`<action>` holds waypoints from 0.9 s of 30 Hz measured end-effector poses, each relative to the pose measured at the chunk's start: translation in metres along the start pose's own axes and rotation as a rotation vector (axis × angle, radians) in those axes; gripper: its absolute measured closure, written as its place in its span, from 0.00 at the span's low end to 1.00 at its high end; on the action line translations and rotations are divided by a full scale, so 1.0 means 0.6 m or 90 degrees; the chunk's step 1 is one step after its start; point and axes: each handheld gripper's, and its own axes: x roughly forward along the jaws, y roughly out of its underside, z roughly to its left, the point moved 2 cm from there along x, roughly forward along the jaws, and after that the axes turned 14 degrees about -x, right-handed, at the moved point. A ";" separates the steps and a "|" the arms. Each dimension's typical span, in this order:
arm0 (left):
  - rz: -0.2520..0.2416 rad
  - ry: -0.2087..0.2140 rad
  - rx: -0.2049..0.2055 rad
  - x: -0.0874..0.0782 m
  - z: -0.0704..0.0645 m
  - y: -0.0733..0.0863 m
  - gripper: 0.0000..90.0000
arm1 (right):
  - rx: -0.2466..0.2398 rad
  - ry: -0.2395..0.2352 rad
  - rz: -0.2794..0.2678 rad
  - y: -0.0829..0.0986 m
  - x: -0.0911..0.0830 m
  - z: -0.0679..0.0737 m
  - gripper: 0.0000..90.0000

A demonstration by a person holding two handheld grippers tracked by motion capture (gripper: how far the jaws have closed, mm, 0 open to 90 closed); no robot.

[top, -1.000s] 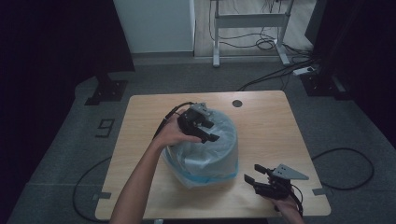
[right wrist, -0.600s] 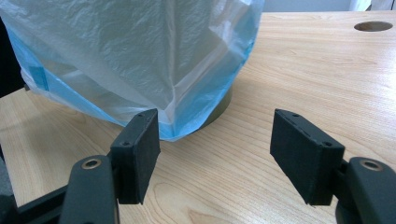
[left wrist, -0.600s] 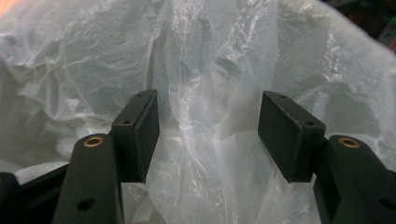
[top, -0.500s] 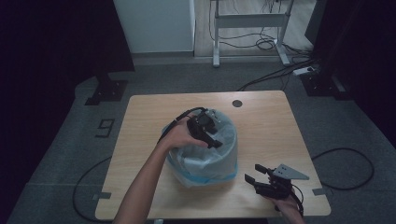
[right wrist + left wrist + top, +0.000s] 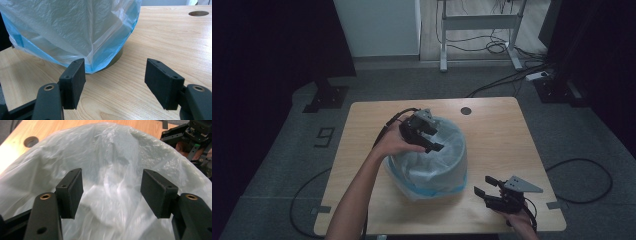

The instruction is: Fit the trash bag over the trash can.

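The thin bin liner (image 5: 432,160) looks limp, light and slippery; best pinched at its blue hem; the left gripper (image 5: 432,142) and right gripper (image 5: 484,186) hold their jaws wide apart, empty.

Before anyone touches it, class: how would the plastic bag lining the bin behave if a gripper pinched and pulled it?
The plastic bag looks thin, translucent and crumpled, so it would probably fold and stretch, not hold shape. Its glossy film may slip between flat pads. Its blue-edged hem hangs loose over the bin's outside, so a pull would likely lift the liner before the bin moves.
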 end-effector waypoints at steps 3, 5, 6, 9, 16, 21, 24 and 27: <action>0.001 -0.004 -0.005 -0.012 0.005 0.012 0.39 | -0.001 0.000 0.001 0.000 0.001 0.001 0.36; 0.005 -0.005 -0.008 -0.016 0.007 0.020 0.39 | 0.000 -0.001 0.002 0.000 0.002 0.002 0.36; 0.008 -0.005 -0.010 -0.016 0.008 0.023 0.40 | -0.001 -0.002 0.002 0.001 0.003 0.002 0.36; 0.030 -0.014 -0.012 -0.012 0.010 0.031 0.40 | -0.002 -0.004 0.004 0.000 0.005 0.004 0.36; 0.084 -0.044 -0.014 0.018 0.011 0.031 0.41 | -0.003 -0.004 0.006 0.001 0.005 0.005 0.36; 0.126 -0.062 -0.005 0.036 0.009 0.032 0.42 | 0.000 -0.002 0.006 0.003 0.003 0.002 0.36; 0.123 -0.064 -0.003 0.036 0.007 0.031 0.41 | -0.002 -0.002 0.006 0.003 0.003 0.002 0.36; 0.106 -0.059 -0.002 0.027 0.006 0.032 0.41 | 0.000 -0.001 0.005 0.003 0.002 0.001 0.36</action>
